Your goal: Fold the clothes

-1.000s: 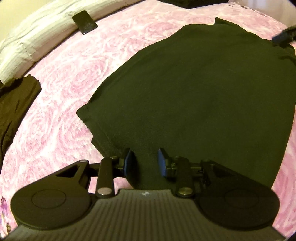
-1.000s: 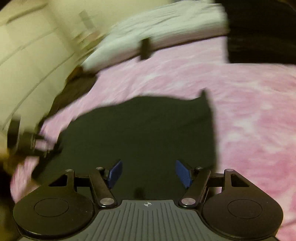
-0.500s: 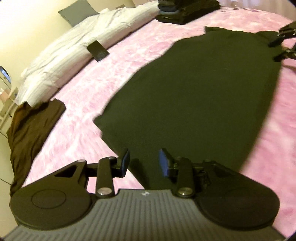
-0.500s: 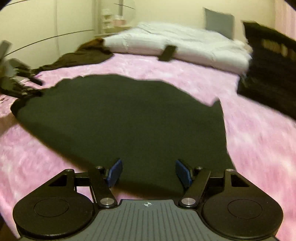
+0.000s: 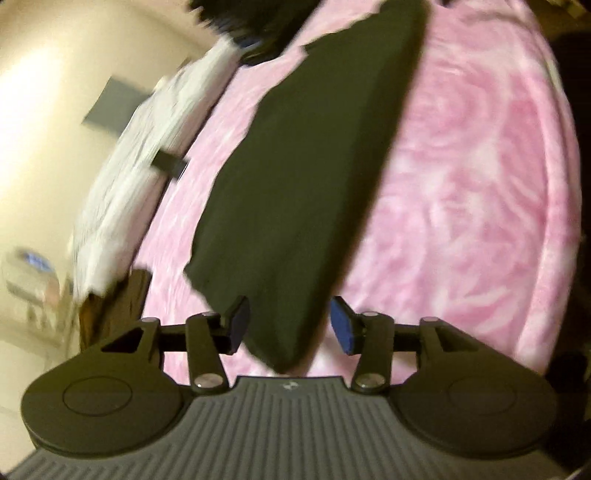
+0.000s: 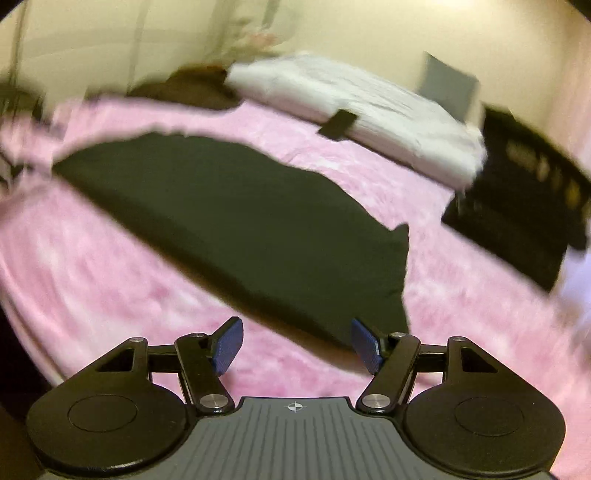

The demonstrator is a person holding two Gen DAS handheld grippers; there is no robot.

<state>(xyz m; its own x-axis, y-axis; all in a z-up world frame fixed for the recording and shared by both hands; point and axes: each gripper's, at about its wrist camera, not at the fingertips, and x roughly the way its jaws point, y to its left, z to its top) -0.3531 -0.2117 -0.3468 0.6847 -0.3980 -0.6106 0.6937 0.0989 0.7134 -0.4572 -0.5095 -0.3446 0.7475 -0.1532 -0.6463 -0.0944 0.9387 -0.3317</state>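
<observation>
Black garment (image 5: 306,192) lies folded flat on the pink bed cover (image 5: 480,177). Left claw (image 5: 286,325) is opening around its near end; right claw (image 6: 297,345) gapes wide, empty. A dragging pad could likely undo the fold.

This is a bedroom in a home. A bed covered by a pink rose-patterned blanket (image 6: 461,295) fills both views, with a white duvet (image 6: 369,107) bunched along its far side, a grey pillow (image 6: 448,83) against the cream wall (image 6: 351,26), and dark clothes (image 6: 517,206) piled nearby.
</observation>
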